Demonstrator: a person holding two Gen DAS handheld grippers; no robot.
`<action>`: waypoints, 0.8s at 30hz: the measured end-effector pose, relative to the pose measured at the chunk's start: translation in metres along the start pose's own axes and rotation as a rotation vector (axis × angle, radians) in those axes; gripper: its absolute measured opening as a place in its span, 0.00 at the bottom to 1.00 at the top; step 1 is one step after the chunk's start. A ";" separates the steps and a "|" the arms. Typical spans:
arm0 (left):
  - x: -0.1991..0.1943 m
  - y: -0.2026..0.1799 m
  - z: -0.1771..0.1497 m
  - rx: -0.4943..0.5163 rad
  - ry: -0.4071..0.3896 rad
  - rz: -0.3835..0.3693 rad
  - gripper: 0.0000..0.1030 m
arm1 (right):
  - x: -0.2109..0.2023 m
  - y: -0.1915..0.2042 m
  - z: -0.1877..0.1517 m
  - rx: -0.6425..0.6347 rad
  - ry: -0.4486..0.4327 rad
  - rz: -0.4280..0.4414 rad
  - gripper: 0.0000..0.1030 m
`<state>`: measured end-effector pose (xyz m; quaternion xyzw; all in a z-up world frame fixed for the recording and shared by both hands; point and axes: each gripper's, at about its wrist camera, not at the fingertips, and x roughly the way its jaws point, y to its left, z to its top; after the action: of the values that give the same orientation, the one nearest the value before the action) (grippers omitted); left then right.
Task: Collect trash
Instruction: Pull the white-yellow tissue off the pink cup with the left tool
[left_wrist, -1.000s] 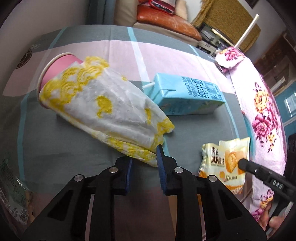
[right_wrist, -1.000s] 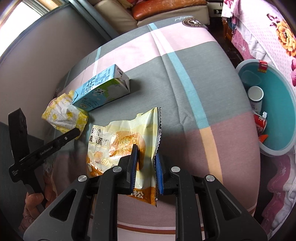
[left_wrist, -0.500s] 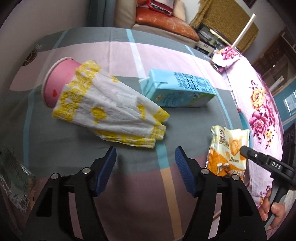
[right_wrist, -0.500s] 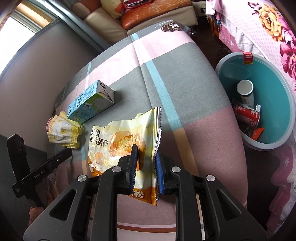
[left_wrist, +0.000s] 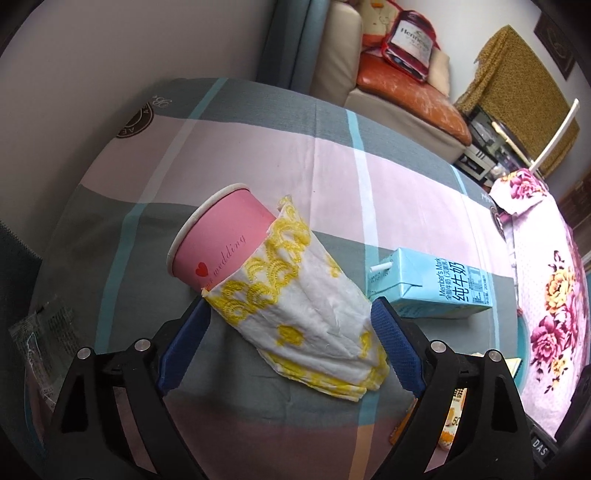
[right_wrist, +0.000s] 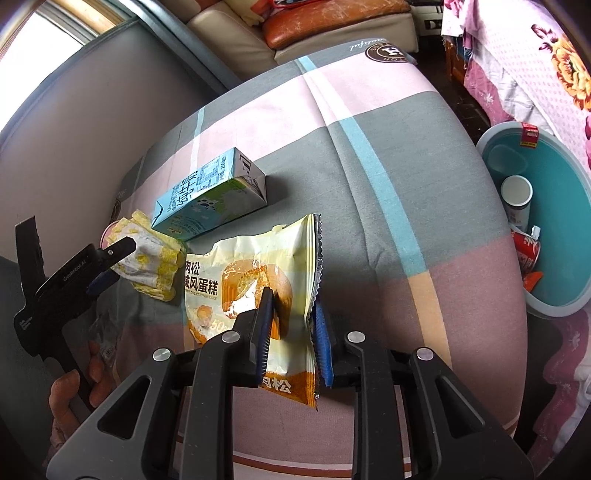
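Your left tool has its blue pads spread wide and still opening; the pink paper cup, lying on its side with a white-and-yellow napkin wrapped around its lower part, sits between them at about 12 o'clock, and neither pad presses on the napkin as far as you can see. At 8 o'clock from the cup, a clear plastic wrapper lies near the edge of the tabletop, which is covered in a grey, pink and blue checked cloth. At 3 o'clock from the napkin, just beside it, the light-blue milk carton lies flat with a white straw at its near end. In the right wrist view, your left hand grips the handle at 8 o'clock. Your right tool is nearly together and easing open, with the yellow cake wrapper between its pads, which touch it on both sides. At 3 o'clock, off the tabletop's edge, the teal basin holds a white cup and a red packet.
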<state>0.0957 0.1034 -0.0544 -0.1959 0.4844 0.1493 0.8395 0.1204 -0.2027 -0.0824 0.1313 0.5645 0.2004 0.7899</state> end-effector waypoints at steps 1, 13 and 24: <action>0.002 -0.001 -0.001 0.003 -0.001 0.000 0.86 | 0.000 0.001 0.000 -0.003 0.000 -0.003 0.21; 0.013 -0.007 -0.032 0.170 0.117 -0.145 0.16 | -0.003 0.007 -0.001 -0.020 -0.013 -0.006 0.20; -0.005 -0.043 -0.067 0.370 0.154 -0.313 0.16 | -0.033 -0.020 -0.002 0.036 -0.078 -0.046 0.19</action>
<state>0.0617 0.0342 -0.0724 -0.1225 0.5297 -0.0892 0.8345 0.1126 -0.2356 -0.0643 0.1402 0.5395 0.1665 0.8134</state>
